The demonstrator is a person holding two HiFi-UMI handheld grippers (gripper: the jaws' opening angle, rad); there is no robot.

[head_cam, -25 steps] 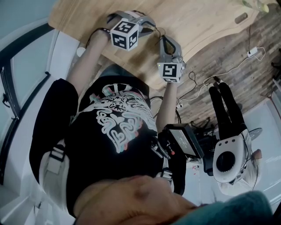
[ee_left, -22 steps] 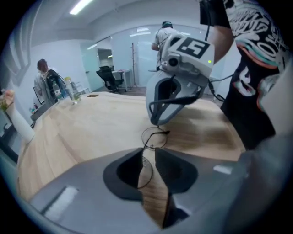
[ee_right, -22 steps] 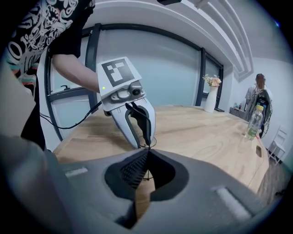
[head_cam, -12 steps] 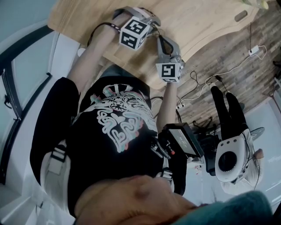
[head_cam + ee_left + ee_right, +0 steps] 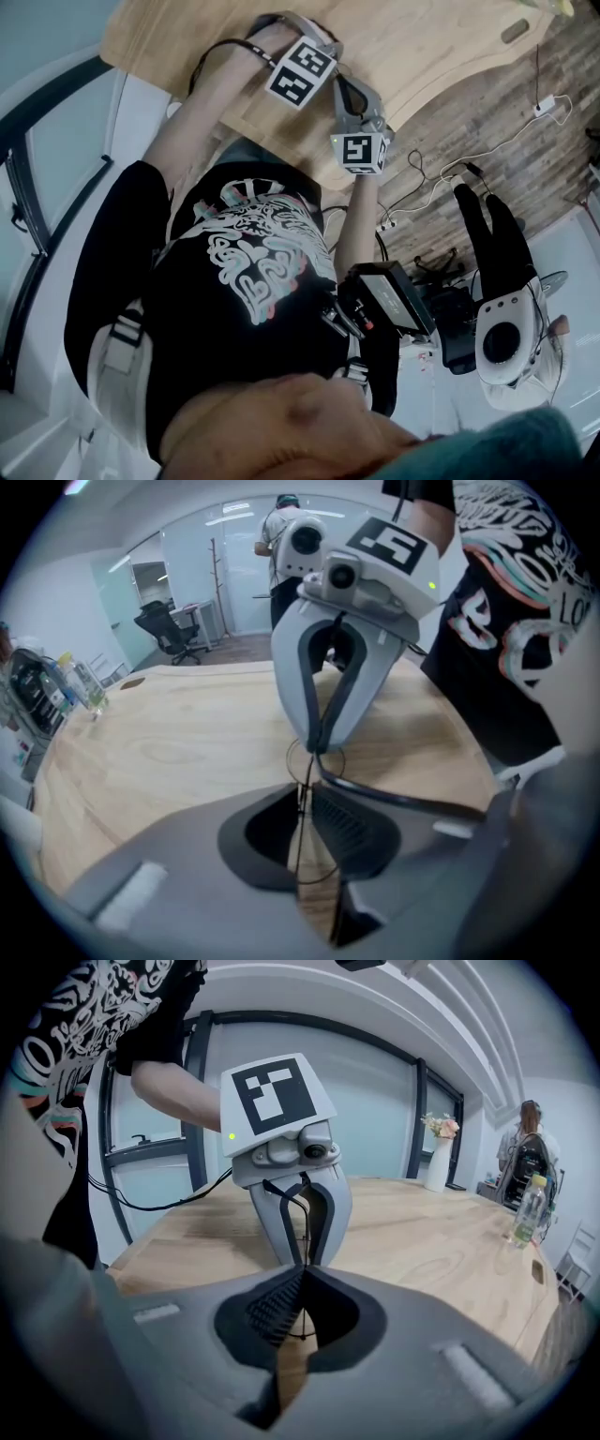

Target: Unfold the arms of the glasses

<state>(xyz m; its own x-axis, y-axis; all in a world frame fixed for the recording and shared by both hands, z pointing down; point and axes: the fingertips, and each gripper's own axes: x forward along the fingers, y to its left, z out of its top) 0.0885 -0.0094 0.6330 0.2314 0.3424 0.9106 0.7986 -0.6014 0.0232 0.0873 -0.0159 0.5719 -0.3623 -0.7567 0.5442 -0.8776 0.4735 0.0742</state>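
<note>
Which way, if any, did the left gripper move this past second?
Yes: the left gripper, jaws just closing on the glasses, slid right along the wooden table.

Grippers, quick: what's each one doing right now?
Left gripper: jaws have just been closing, now shut on the glasses.
Right gripper: shut on the glasses.

The table [image 5: 169, 742] is pale wood, matt, with a fine grain showing. The glasses [image 5: 391, 794] have thin dark wire rims and a smooth, faintly glossy arm. The right gripper [image 5: 302, 1283] is matt grey plastic with dark ribbed pads [image 5: 272, 1309]. The shirt [image 5: 244, 281] is black printed cloth.
</note>
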